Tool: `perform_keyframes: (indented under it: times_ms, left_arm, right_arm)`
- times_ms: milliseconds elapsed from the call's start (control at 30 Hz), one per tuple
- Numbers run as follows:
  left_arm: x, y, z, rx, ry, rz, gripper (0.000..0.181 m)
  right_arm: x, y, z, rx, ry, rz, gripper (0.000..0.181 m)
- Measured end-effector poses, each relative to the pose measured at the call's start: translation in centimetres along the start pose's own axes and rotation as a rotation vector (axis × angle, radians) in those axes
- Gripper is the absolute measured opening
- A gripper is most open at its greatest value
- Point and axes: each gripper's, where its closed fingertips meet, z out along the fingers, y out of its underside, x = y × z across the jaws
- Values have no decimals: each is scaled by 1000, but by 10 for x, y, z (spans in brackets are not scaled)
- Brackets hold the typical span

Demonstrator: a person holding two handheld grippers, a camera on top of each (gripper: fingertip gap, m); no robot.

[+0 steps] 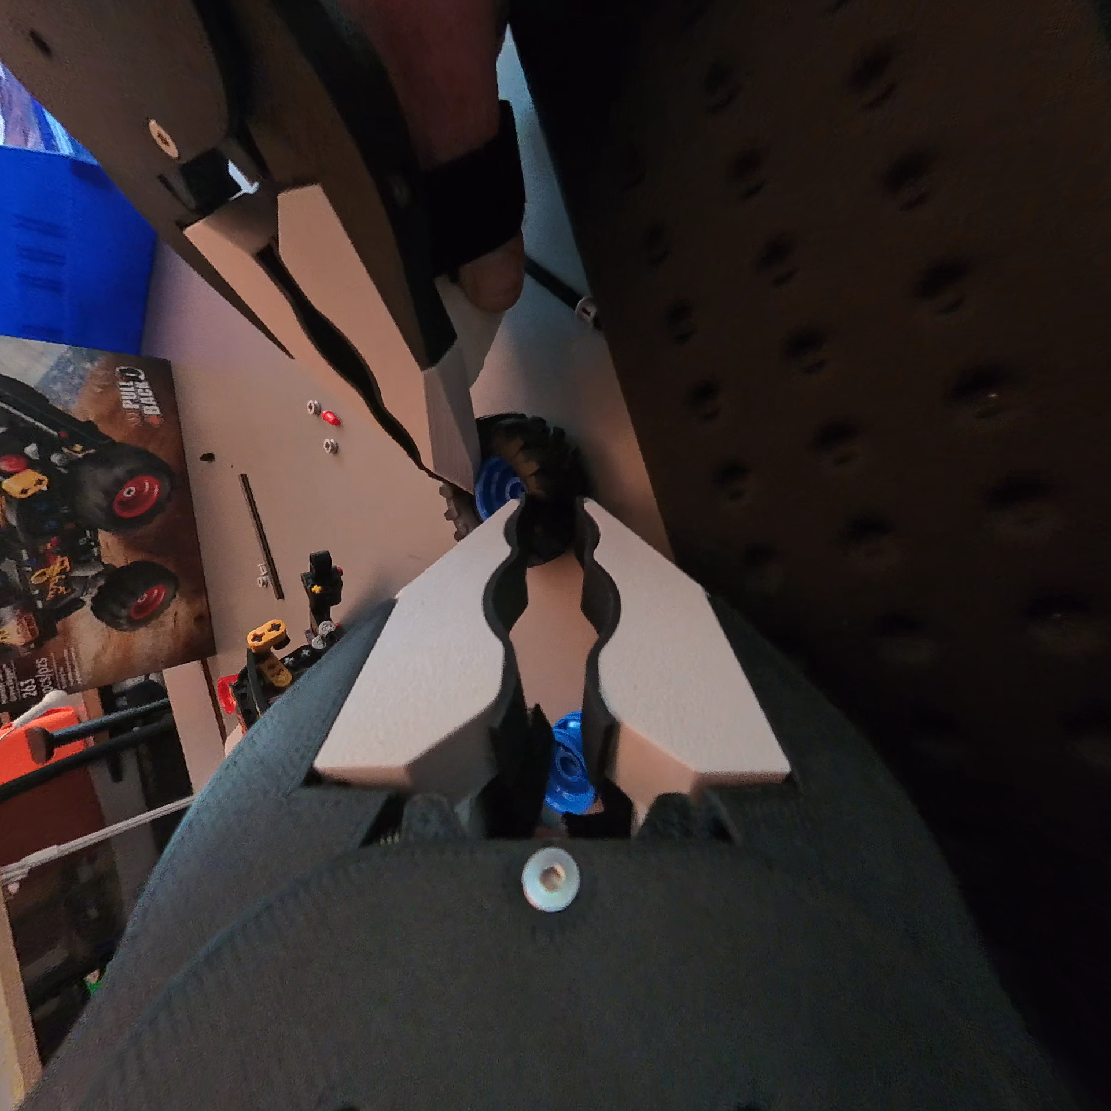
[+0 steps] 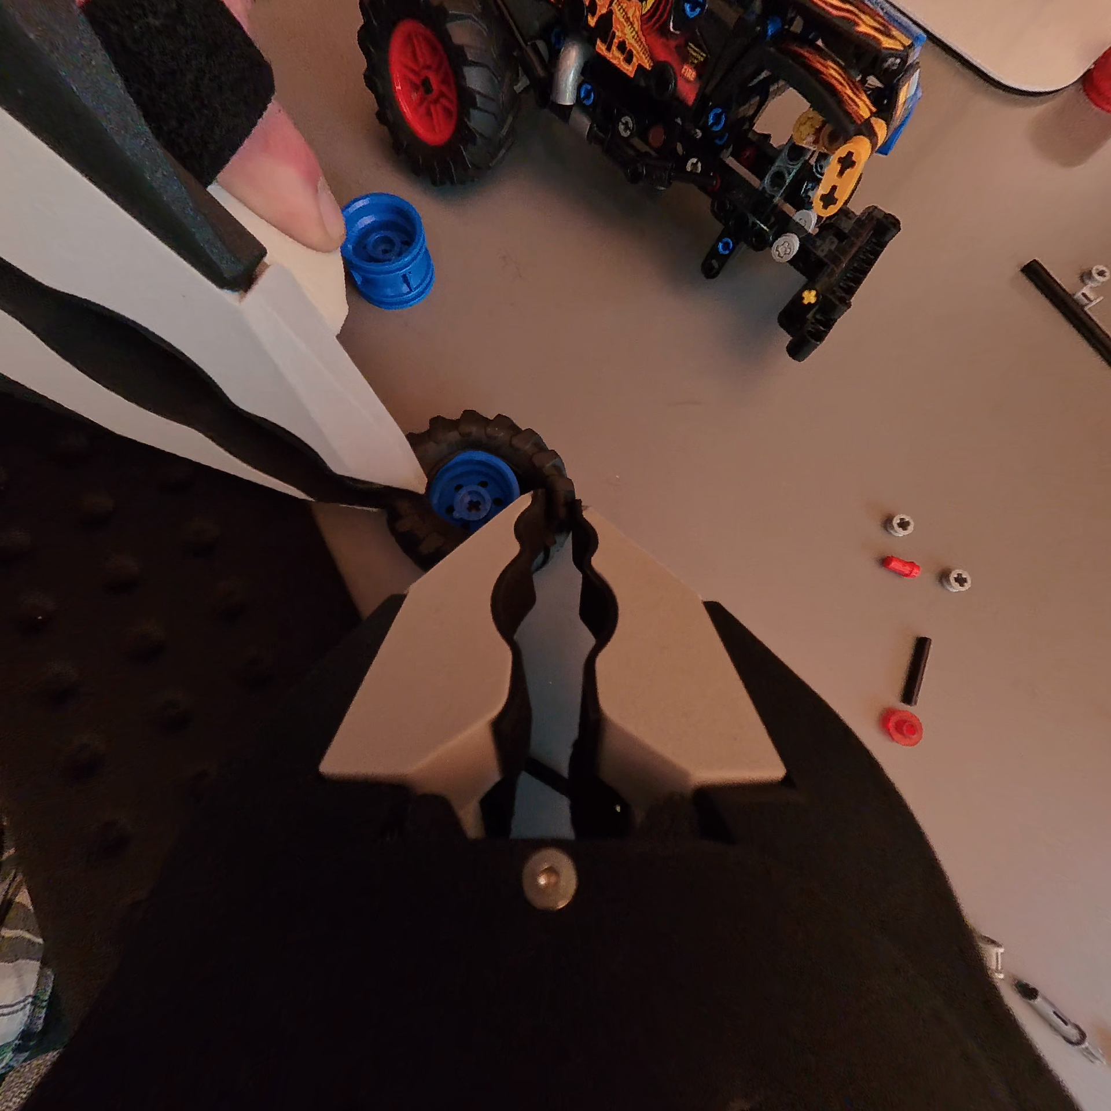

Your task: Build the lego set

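Observation:
A small wheel, a black tyre (image 2: 499, 436) around a blue rim (image 2: 475, 487), lies on the pale table. My right gripper (image 2: 556, 502) is shut on the tyre's near right edge and pinches the rubber out of shape. My left gripper (image 2: 409, 490) comes in from the left and is shut on the tyre's left edge. In the left wrist view my left gripper (image 1: 551, 508) clamps the tyre (image 1: 535, 451), with the right gripper (image 1: 460, 481) beside the blue rim (image 1: 496, 481). A bare blue rim (image 2: 388, 249) stands behind, beside a fingertip.
The black and orange truck model (image 2: 661, 90) with a red wheel (image 2: 424, 81) stands at the back. Small loose parts lie at the right: grey bushes (image 2: 900, 524), a red pin (image 2: 900, 566), a black axle (image 2: 915, 670), a red disc (image 2: 902, 726). The set's box (image 1: 90, 511) lies left.

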Motion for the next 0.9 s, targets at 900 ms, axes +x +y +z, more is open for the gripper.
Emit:
perform_keyframes:
  times_ms: [900]
  left_arm:
    - [18, -5, -7, -22, 79, 70, 12]
  right_arm:
    - [-16, -4, 5, -134, -69, -119, 7]
